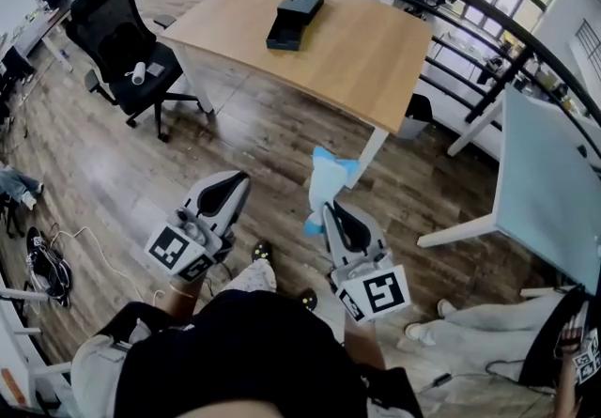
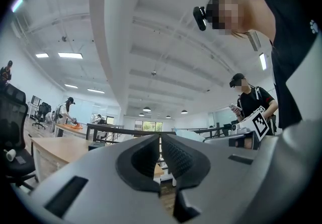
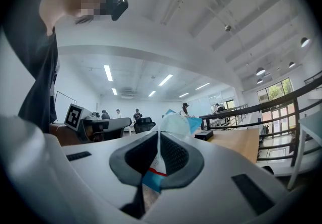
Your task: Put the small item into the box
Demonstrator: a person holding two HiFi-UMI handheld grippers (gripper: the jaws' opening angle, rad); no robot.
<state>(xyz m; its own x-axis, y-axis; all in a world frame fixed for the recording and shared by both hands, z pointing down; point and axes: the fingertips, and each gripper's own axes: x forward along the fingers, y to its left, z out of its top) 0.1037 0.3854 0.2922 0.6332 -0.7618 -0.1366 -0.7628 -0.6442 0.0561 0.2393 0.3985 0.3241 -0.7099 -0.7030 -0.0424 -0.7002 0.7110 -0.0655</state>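
Far left, a black office chair [image 1: 120, 36] stood on the wooden floor [image 1: 113, 181], well apart from the action. Next came the left gripper [image 1: 238, 181], held low over the floor in front of the person. Its own view showed the left gripper [image 2: 160, 141] with its fingers pressed together and nothing between them. Up ahead, the wooden tabletop [image 1: 366, 59] carried the black box [image 1: 295, 17], which lay near the far edge, its upper part set back from the lower one. Moving right, the small item, a light blue and white packet [image 1: 328, 178], hung in the air short of the tabletop's near corner, well apart from the box. The right gripper [image 1: 328, 209] held it from below. In its own view the right gripper [image 3: 158, 140] had its fingers pinching the packet [image 3: 176, 123], which stuck out past the fingertips. Far right stood a white table [image 1: 545, 191].
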